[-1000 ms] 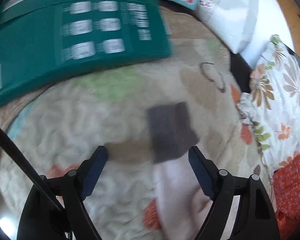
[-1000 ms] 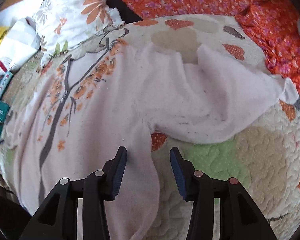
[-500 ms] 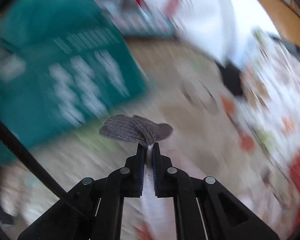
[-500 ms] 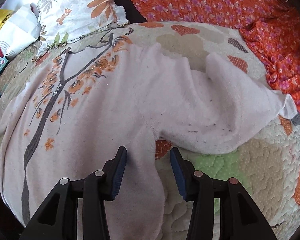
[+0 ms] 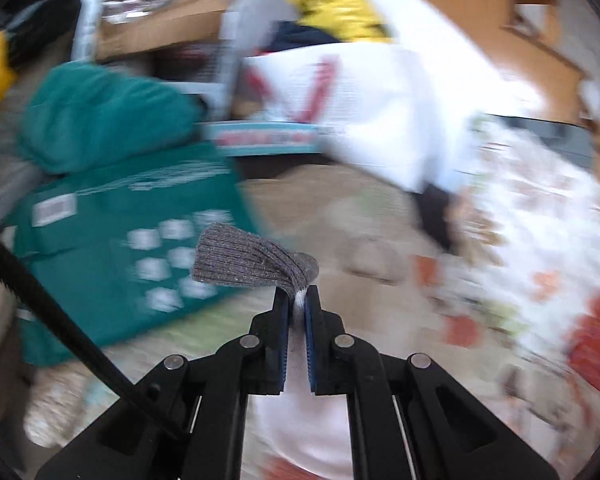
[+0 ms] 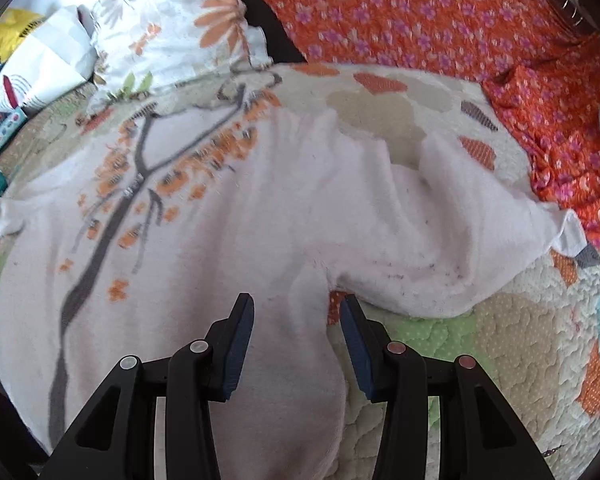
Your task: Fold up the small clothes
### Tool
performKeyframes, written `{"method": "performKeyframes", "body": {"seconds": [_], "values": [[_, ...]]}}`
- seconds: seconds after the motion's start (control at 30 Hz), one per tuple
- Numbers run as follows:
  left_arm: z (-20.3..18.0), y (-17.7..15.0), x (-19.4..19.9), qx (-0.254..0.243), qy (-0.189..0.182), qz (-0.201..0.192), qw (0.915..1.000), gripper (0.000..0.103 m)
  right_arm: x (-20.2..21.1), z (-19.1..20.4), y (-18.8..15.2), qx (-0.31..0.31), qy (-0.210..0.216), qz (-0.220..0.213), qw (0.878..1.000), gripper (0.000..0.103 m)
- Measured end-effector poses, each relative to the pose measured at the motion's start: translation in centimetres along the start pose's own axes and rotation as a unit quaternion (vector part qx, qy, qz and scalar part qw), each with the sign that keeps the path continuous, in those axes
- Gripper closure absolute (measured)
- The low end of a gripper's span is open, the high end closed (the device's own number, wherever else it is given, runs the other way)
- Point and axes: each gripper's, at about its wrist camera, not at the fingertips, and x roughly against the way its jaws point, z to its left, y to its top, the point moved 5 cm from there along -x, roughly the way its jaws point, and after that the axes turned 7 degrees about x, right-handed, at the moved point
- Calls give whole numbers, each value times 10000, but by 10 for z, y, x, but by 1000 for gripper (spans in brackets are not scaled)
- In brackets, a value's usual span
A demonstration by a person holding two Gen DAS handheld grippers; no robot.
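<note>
A pale pink top (image 6: pixel 260 216) with a grey and orange tree print lies spread on the quilt (image 6: pixel 512 332). Its right sleeve runs out to a grey cuff (image 6: pixel 588 258). My right gripper (image 6: pixel 297 322) is open and low over the top's side edge near the armpit, with the fabric between its fingers. My left gripper (image 5: pixel 296 304) is shut on the other sleeve at its grey ribbed cuff (image 5: pixel 244 262) and holds it lifted, with pink fabric (image 5: pixel 300 432) hanging below. The left wrist view is blurred by motion.
A teal package (image 5: pixel 112 240) lies at the left. White bags (image 5: pixel 380 92) and a yellow thing (image 5: pixel 332 0) are behind. A floral pillow (image 6: pixel 172 32) and orange flowered cloth (image 6: pixel 440 20) border the quilt at the back and right.
My left gripper has closed on the grey cuff and lifted the sleeve, swinging upward. My right gripper has stayed open and moved slightly closer over the top.
</note>
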Motion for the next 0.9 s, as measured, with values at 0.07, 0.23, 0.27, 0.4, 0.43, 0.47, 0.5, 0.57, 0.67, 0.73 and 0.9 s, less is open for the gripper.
{"method": "performKeyframes", "body": {"seconds": [0.07,0.23,0.27,0.4,0.43,0.47,0.5,0.57,0.67,0.73,0.9], "values": [[-41,-16,17,-203,-521,138,9983,96,11,-2,4,-37,-46,-176,9998,54],[-159,-86,51,-991,-1625,773,9787,96,26,-30,0,-509,-184,-360,9979,54],[-184,-104,57,-1133,-1838,961,9717,96,29,-38,1,-644,-188,-393,9970,54],[-263,-185,73,-1524,-2482,1854,9385,96,39,-68,4,-1139,-173,-545,9918,54],[-281,-209,76,-1610,-2600,2060,9295,96,41,-74,4,-1225,-176,-567,9907,54],[-292,-223,79,-1671,-2670,2179,9237,96,43,-80,4,-1318,-179,-600,9893,54],[-305,-243,83,-1755,-2746,2320,9165,96,45,-87,5,-1409,-198,-641,9878,54],[-330,-283,88,-1910,-2947,2689,8969,96,48,-97,5,-1539,-246,-680,9854,54],[-347,-323,85,-2006,-3031,3290,8716,82,46,-110,3,-1807,-127,-662,9812,54],[-342,-331,84,-1814,-3099,3641,8594,64,44,-113,1,-1923,-1,-621,9794,54],[-296,-298,90,-1298,-3173,3773,8603,34,38,-103,3,-1849,239,-580,9808,54]]}}
